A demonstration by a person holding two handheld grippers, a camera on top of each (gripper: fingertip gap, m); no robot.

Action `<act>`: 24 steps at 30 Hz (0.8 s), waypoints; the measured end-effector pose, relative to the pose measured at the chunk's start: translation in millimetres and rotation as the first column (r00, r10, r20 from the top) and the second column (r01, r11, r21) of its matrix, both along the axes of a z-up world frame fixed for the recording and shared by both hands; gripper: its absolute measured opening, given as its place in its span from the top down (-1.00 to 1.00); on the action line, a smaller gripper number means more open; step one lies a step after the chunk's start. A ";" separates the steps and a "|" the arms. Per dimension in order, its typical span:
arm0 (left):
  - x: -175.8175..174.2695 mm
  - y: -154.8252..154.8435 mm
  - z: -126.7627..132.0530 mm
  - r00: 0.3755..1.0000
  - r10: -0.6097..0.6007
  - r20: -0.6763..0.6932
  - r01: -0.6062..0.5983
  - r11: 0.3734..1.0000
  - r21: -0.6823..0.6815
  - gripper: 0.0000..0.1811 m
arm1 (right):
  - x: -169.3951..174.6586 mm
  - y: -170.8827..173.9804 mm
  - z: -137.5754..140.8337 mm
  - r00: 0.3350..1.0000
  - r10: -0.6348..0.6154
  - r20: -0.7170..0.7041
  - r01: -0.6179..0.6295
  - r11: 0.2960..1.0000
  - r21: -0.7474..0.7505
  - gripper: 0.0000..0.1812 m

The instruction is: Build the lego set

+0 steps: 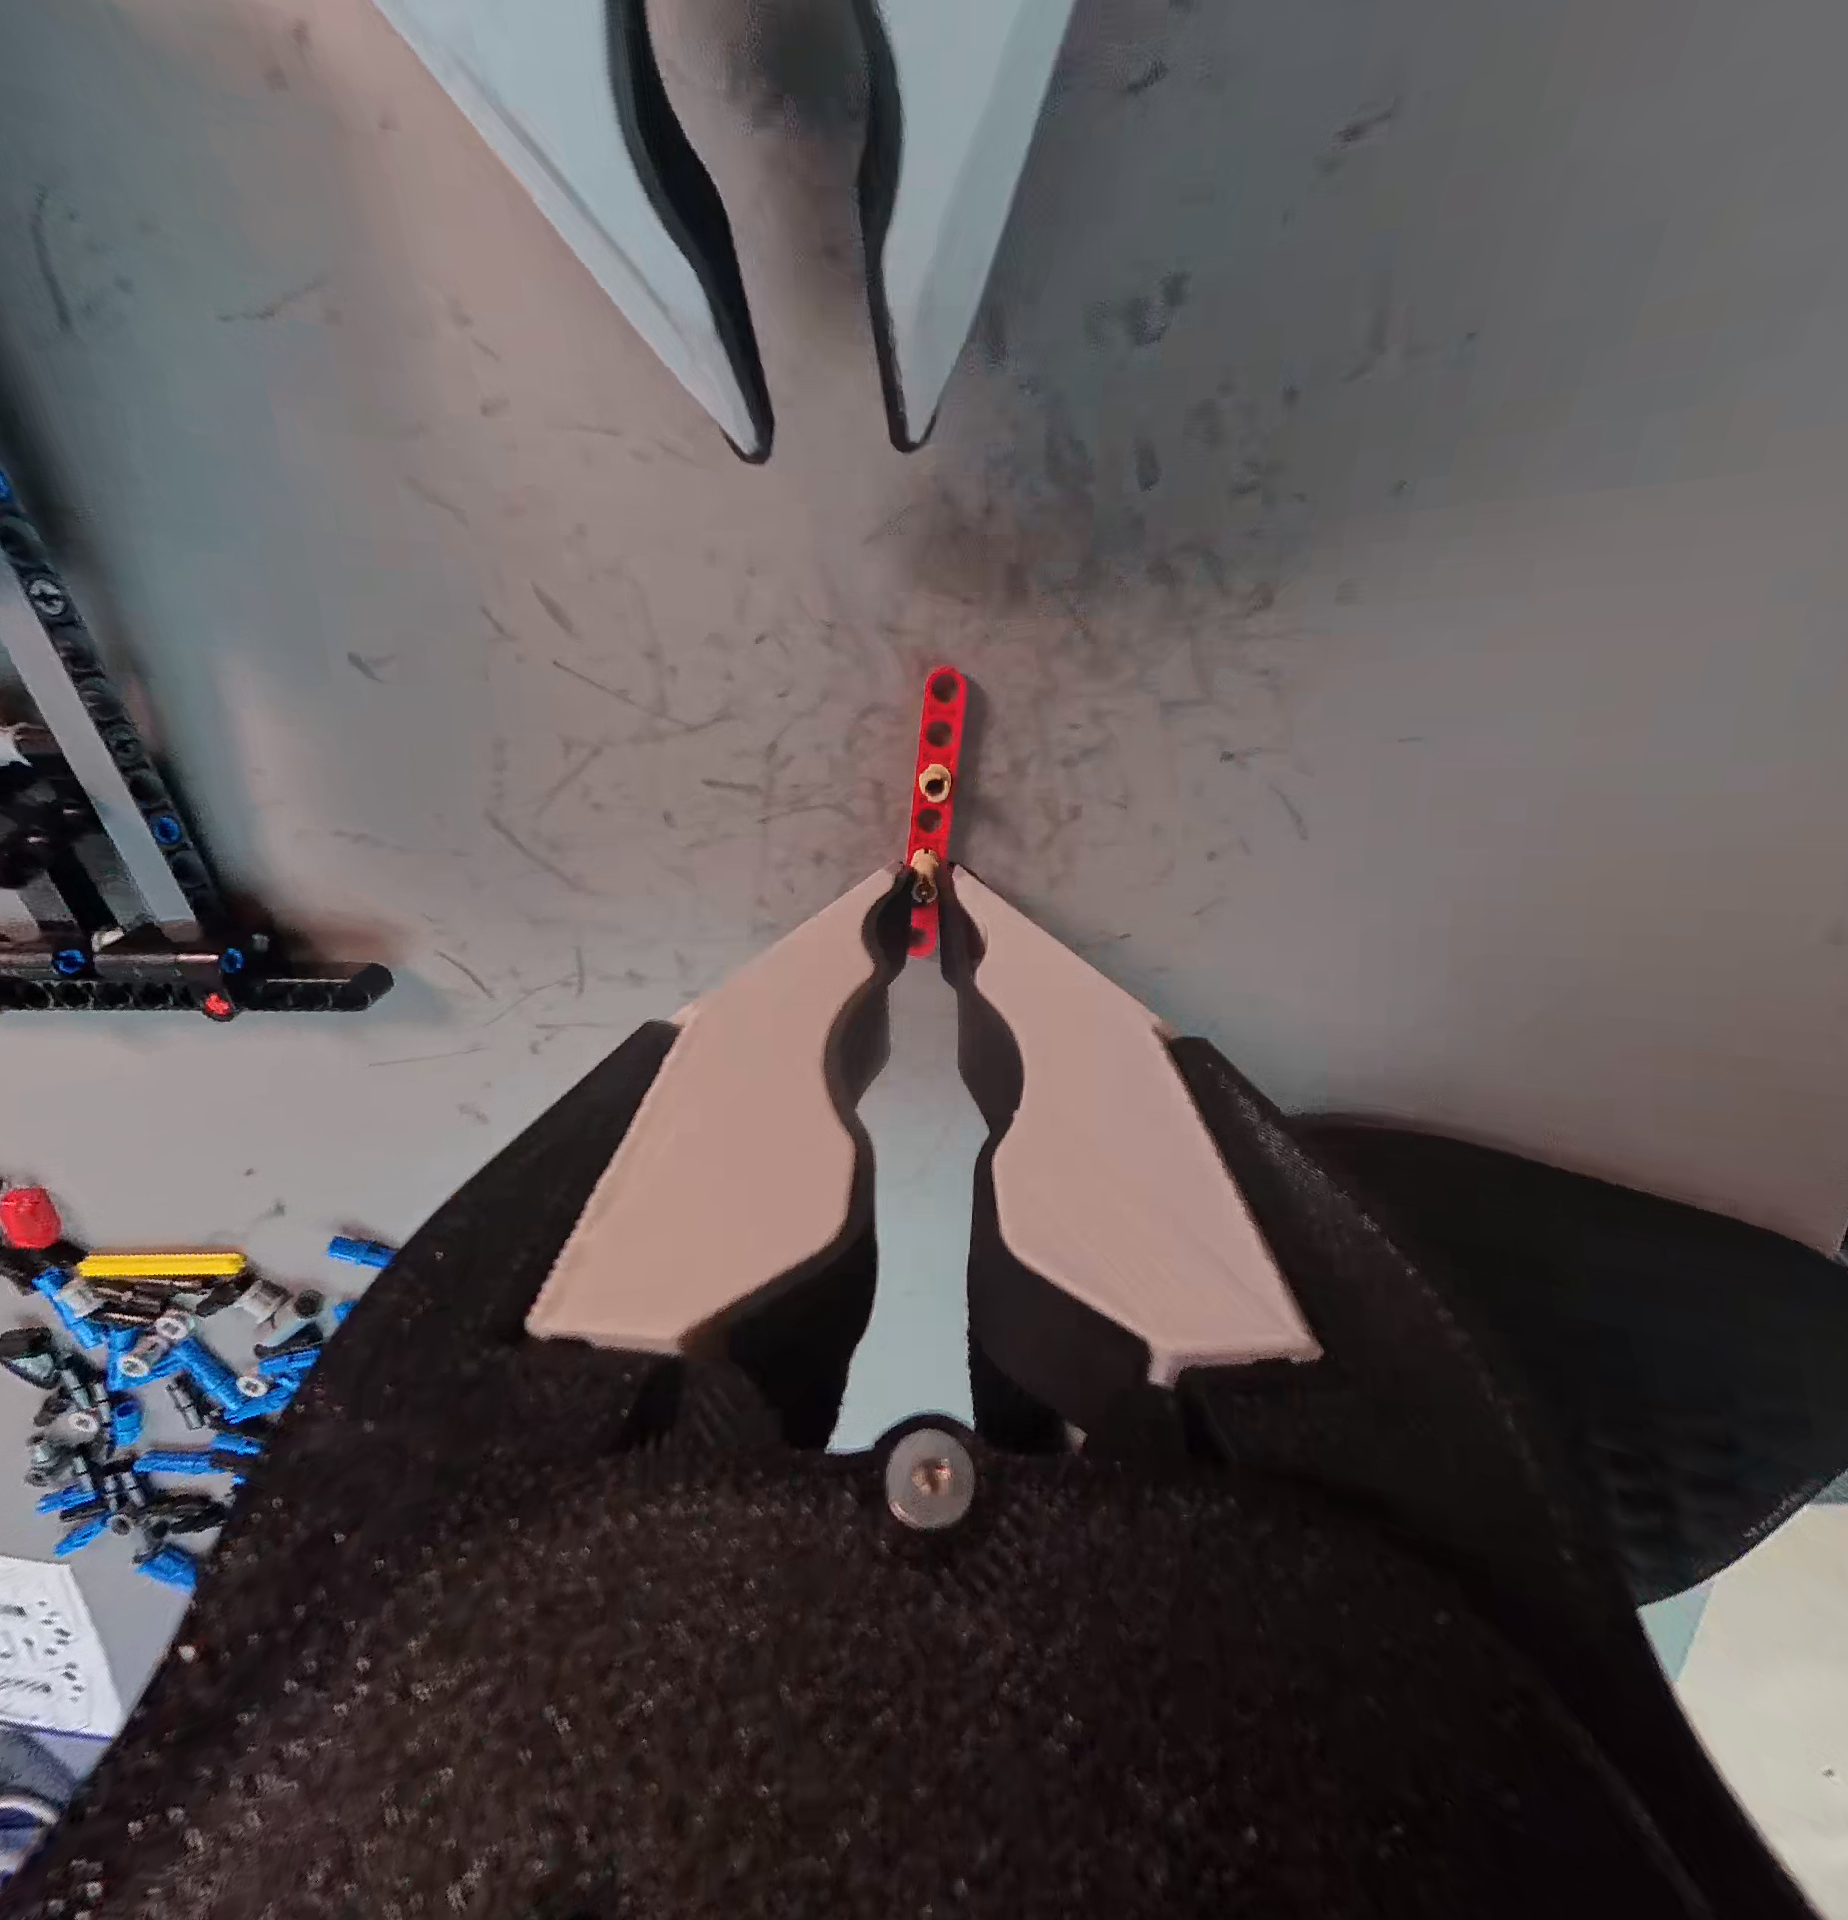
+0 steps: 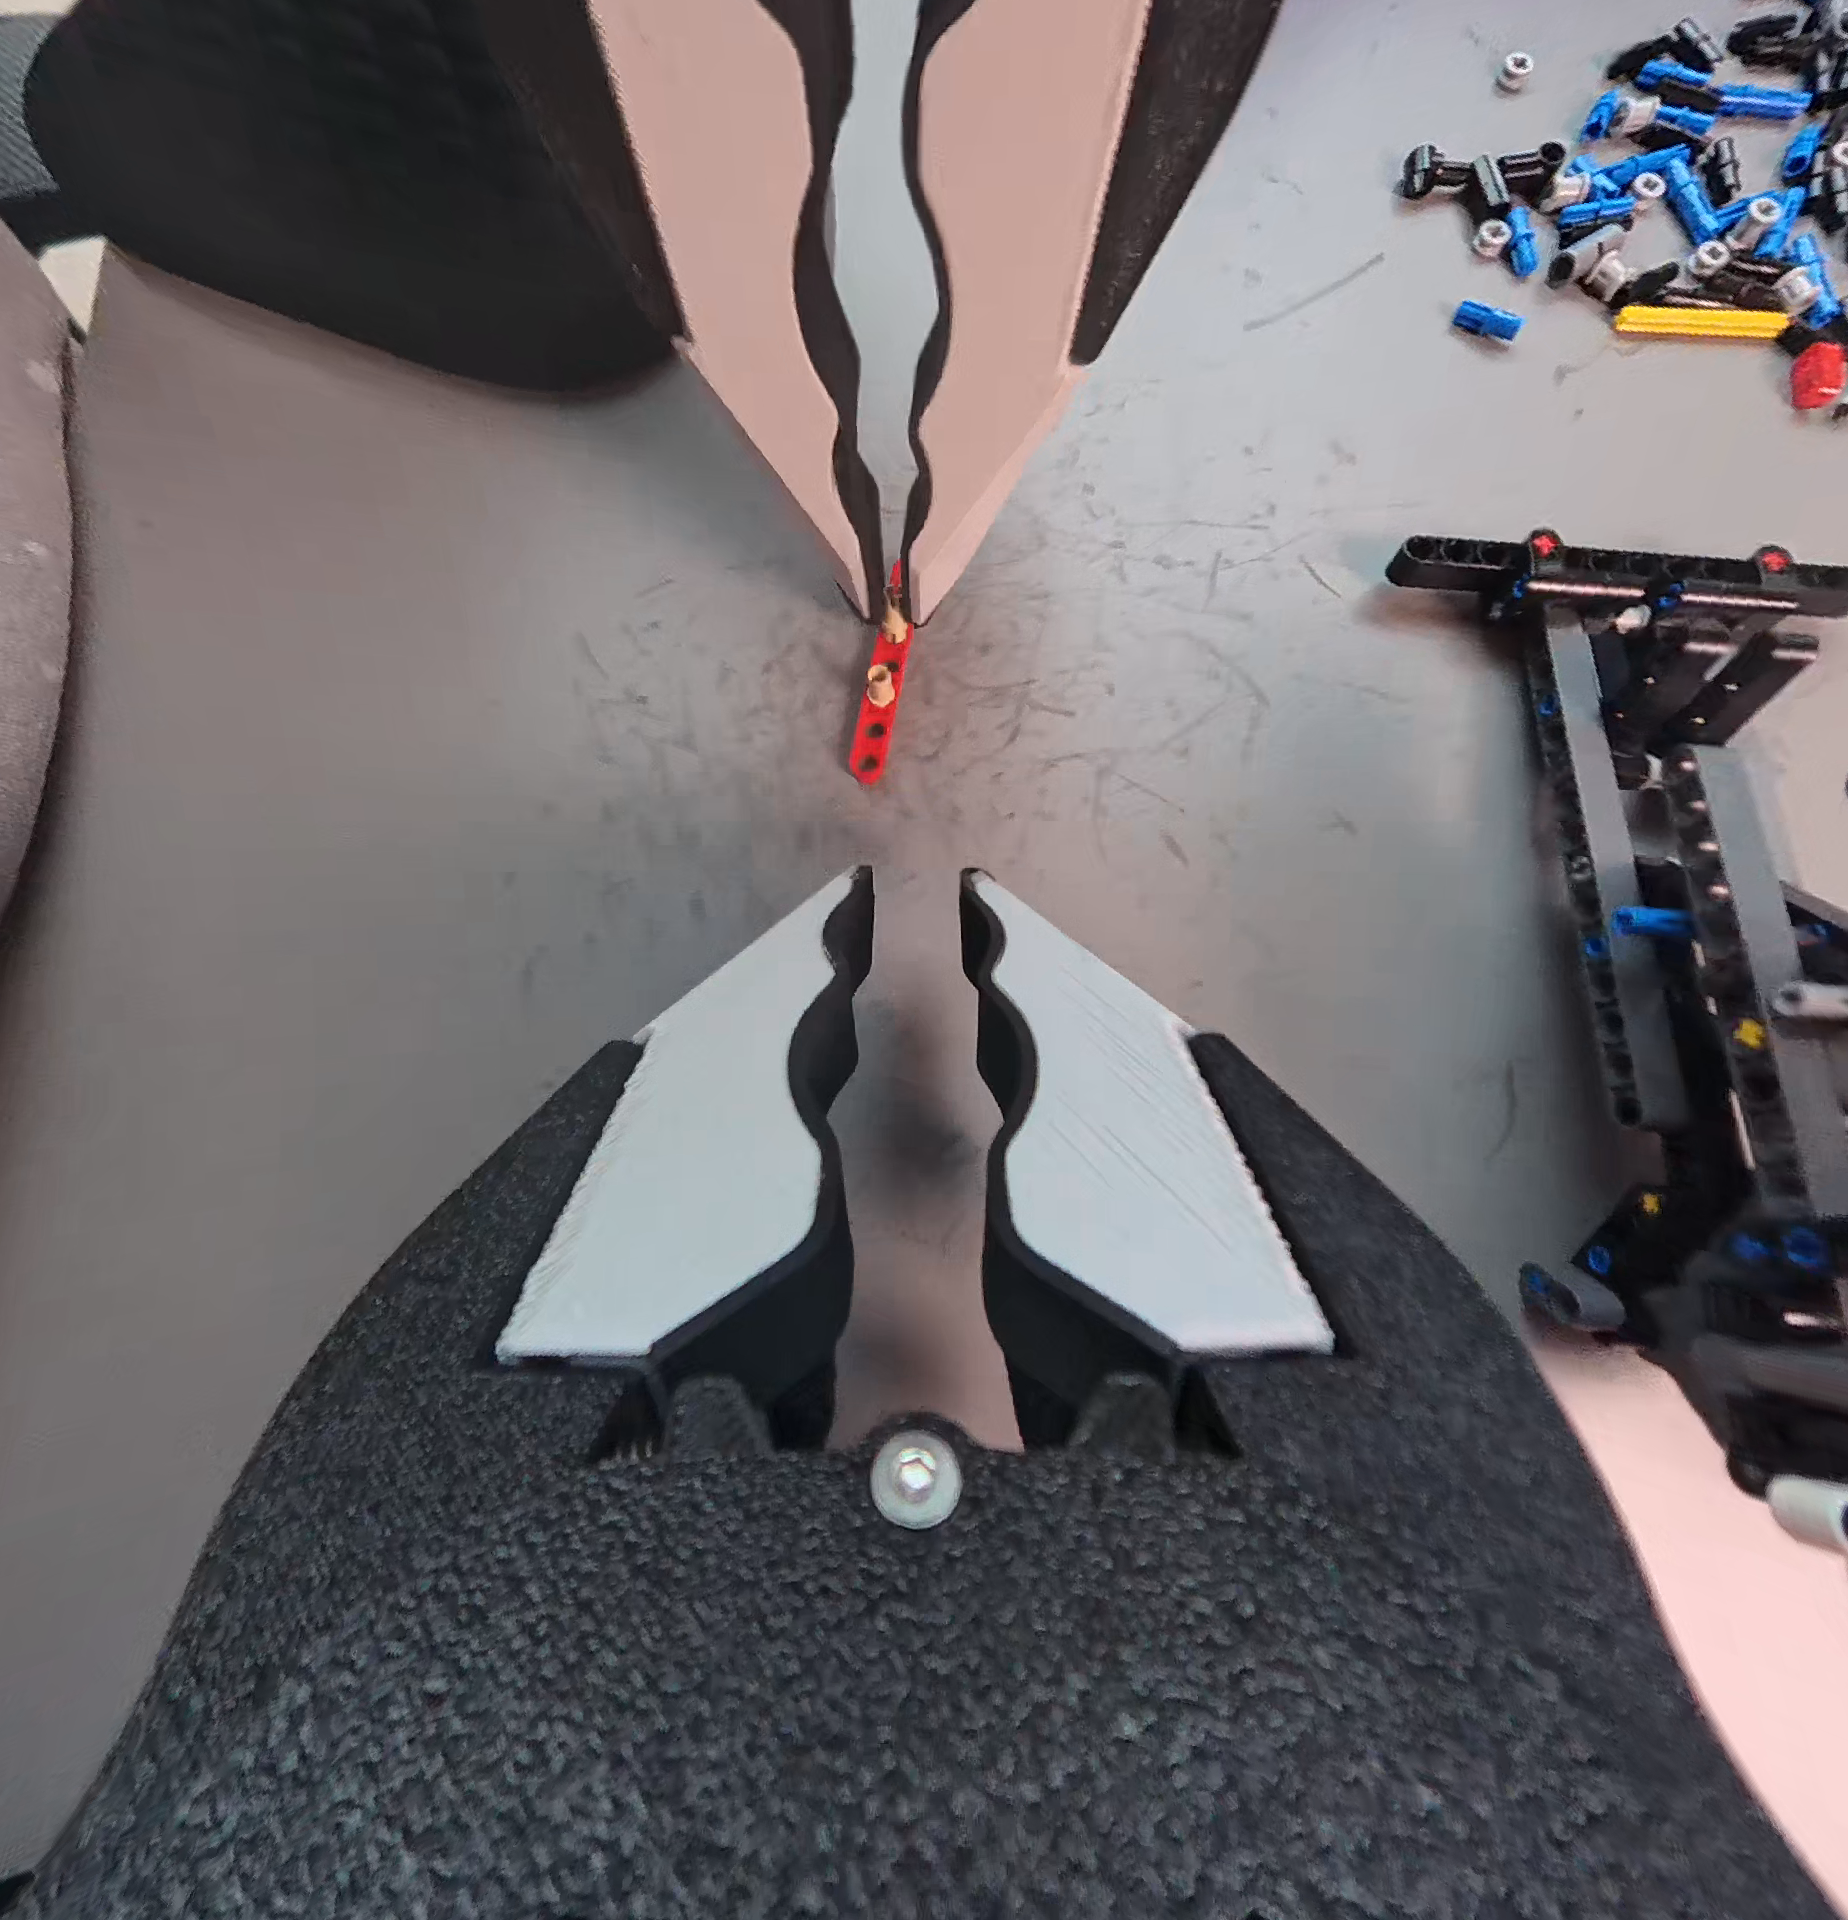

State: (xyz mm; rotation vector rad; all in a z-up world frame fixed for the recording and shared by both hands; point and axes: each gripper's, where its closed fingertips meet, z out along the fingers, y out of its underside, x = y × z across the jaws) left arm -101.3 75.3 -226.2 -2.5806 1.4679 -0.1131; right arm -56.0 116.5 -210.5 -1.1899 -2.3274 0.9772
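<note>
Black and grey beams make up the half-built frame (image 1: pixel 99 831) at the far left of our left wrist view, lying flat on the scuffed grey desk (image 1: pixel 1419 520). Below it we see a loose pile of blue and black pins (image 1: pixel 141 1382) with a yellow axle (image 1: pixel 161 1264) and a small red cap (image 1: pixel 26 1218), and a printed instruction sheet (image 1: pixel 26 1652) at the lower corner. Moving right to the middle, our left gripper (image 1: pixel 925 883) has its jaws pinching the near end of a thin red beam (image 1: pixel 939 769), which points away from the camera. Two tan pins (image 1: pixel 930 779) sit in its holes, one at mid-length and one right at the jaw tips. Beyond the beam's far end, our right gripper (image 1: pixel 826 447) faces it with its jaws spread and nothing between them, near the beam but not touching.

From the right wrist view, the red beam (image 2: pixel 880 691) hangs in the middle, the right gripper (image 2: pixel 915 878) gapes just below it, and the frame (image 2: pixel 1668 935) and parts pile (image 2: pixel 1689 187) lie to the right.
</note>
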 end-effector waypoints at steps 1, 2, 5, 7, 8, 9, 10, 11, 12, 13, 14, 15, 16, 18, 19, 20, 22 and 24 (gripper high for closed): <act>0.3 0.3 0.0 1.000 -0.016 -0.024 0.015 1.000 -0.012 0.96 | 2.7 4.3 0.5 1.000 -0.015 -0.008 0.015 1.000 -0.009 0.82; 0.6 0.5 0.0 0.999 -0.029 -0.045 0.028 0.999 -0.027 0.96 | 5.4 8.3 0.9 0.999 -0.028 -0.017 0.028 0.999 -0.017 0.82; 1.8 1.2 -0.2 0.992 -0.070 -0.104 0.063 0.995 -0.073 0.96 | 10.1 16.9 4.5 0.996 -0.070 -0.057 0.067 0.997 -0.042 0.83; 2.1 1.5 -0.3 0.983 -0.110 -0.146 0.096 0.990 -0.100 0.96 | 10.4 20.3 7.6 0.992 -0.095 -0.085 0.091 0.994 -0.054 0.83; 2.2 1.5 -0.5 0.978 -0.129 -0.162 0.112 0.987 -0.113 0.96 | 10.3 21.9 9.0 0.990 -0.106 -0.097 0.100 0.993 -0.058 0.83; 2.0 1.5 -0.5 0.974 -0.145 -0.172 0.124 0.984 -0.125 0.96 | 9.8 23.0 11.0 0.987 -0.115 -0.111 0.108 0.992 -0.064 0.84; 1.9 1.5 -0.6 0.972 -0.155 -0.175 0.133 0.982 -0.134 0.96 | 8.7 24.1 13.3 0.984 -0.127 -0.125 0.118 0.990 -0.072 0.84; 1.7 1.3 -0.7 0.972 -0.162 -0.172 0.139 0.981 -0.138 0.96 | 7.4 25.1 15.1 0.981 -0.138 -0.136 0.128 0.988 -0.081 0.86; 1.4 1.1 -0.8 0.972 -0.168 -0.167 0.145 0.980 -0.140 0.96 | 6.3 25.9 16.3 0.978 -0.148 -0.144 0.136 0.987 -0.088 0.87; 0.5 0.8 -1.0 0.971 -0.174 -0.164 0.151 0.978 -0.141 0.96 | 5.5 26.6 16.9 0.976 -0.155 -0.150 0.142 0.985 -0.093 0.87; -0.5 0.5 -1.5 0.970 -0.179 -0.165 0.156 0.977 -0.146 0.97 | 5.1 27.1 16.7 0.975 -0.159 -0.152 0.146 0.985 -0.093 0.87; -2.5 0.1 -2.7 0.967 -0.189 -0.171 0.164 0.975 -0.153 0.96 | 5.1 27.0 16.6 0.975 -0.159 -0.153 0.146 0.985 -0.094 0.87; -3.0 0.0 -3.4 0.966 -0.197 -0.170 0.171 0.973 -0.156 0.97 | 4.8 26.6 16.7 0.975 -0.159 -0.155 0.146 0.985 -0.097 0.87; -2.5 0.2 -3.5 0.964 -0.206 -0.167 0.182 0.972 -0.152 0.97 | 4.2 26.5 16.5 0.974 -0.162 -0.156 0.148 0.984 -0.099 0.87; -2.3 0.3 -3.5 0.965 -0.206 -0.162 0.183 0.972 -0.149 0.97 | 4.0 26.3 16.3 0.974 -0.163 -0.157 0.148 0.984 -0.098 0.87; -2.3 0.3 -3.4 0.967 -0.202 -0.153 0.179 0.972 -0.153 0.97 | 3.9 26.1 16.2 0.974 -0.163 -0.157 0.149 0.984 -0.097 0.87; -1.9 0.7 -3.2 0.969 -0.197 -0.148 0.172 0.970 -0.170 0.97 | 3.9 25.9 15.9 0.974 -0.161 -0.156 0.148 0.984 -0.096 0.87; 0.8 1.9 -3.1 0.965 -0.206 -0.164 0.177 0.968 -0.177 0.97 | 3.5 26.3 15.0 0.974 -0.163 -0.155 0.149 0.984 -0.094 0.87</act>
